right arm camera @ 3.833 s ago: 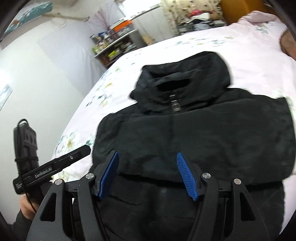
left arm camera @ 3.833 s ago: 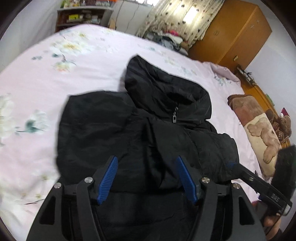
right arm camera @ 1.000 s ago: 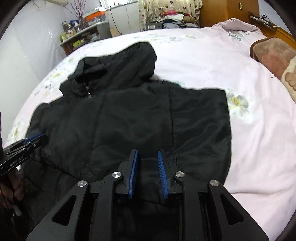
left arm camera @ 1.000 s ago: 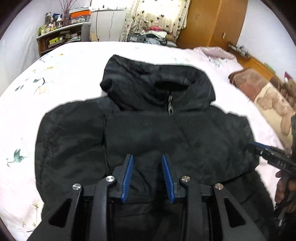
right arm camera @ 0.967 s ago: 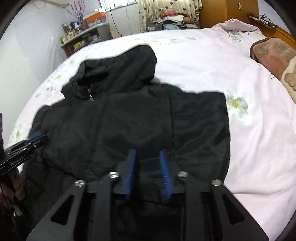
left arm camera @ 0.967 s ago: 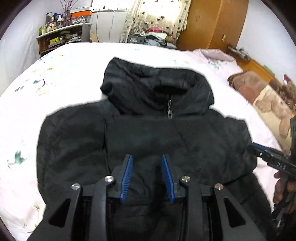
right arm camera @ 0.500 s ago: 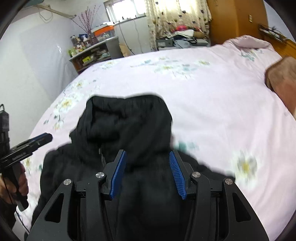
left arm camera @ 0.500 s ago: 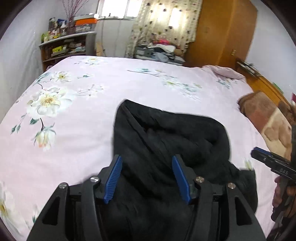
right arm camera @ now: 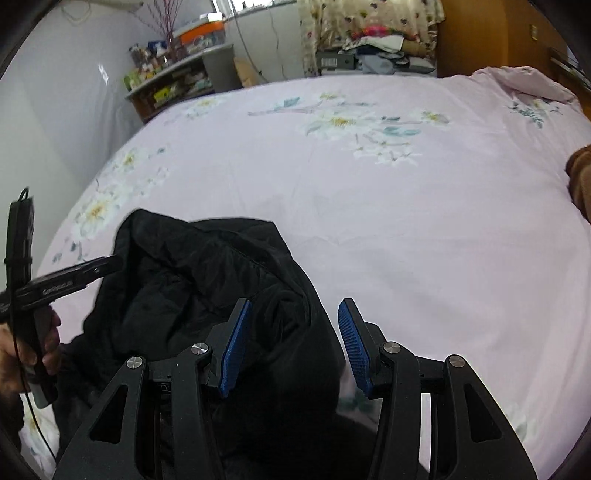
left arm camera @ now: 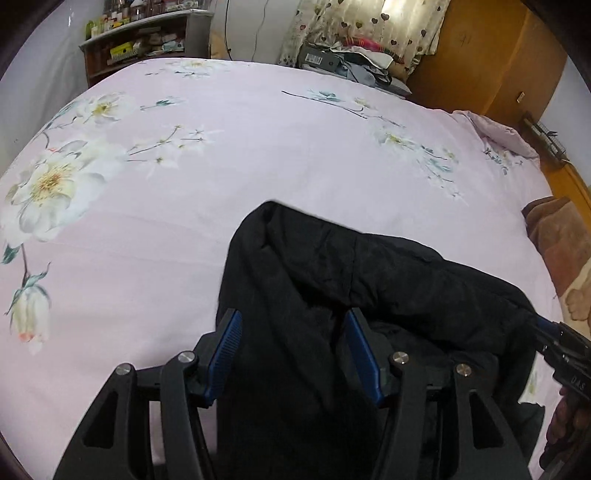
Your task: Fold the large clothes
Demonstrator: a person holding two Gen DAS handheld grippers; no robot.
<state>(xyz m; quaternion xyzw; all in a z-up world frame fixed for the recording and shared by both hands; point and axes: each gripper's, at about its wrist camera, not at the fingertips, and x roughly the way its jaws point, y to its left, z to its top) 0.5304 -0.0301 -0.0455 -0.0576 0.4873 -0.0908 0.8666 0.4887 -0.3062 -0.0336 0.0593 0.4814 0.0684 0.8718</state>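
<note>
A black hooded jacket (left arm camera: 332,280) lies on the pink flowered bed (left arm camera: 258,147); only its hood end shows. My left gripper (left arm camera: 293,332) is open, its blue pads on either side of the hood's left part, close above the fabric. My right gripper (right arm camera: 293,325) is open over the hood's right edge (right arm camera: 221,280), with the left pad above the cloth and the right pad above the sheet. The right gripper's tip (left arm camera: 554,332) shows at the hood's right end in the left wrist view. The left gripper (right arm camera: 85,275) shows at the hood's left side in the right wrist view.
A brown blanket with a bear print (left arm camera: 561,243) lies at the bed's right side. A shelf with clutter (left arm camera: 140,40) stands beyond the far edge, with a curtain (left arm camera: 369,22) and a wooden wardrobe (left arm camera: 491,55). Bare sheet stretches beyond the hood.
Both grippers have opened wider and moved forward from the jacket's body up to its hood. The hood now fills the near view.
</note>
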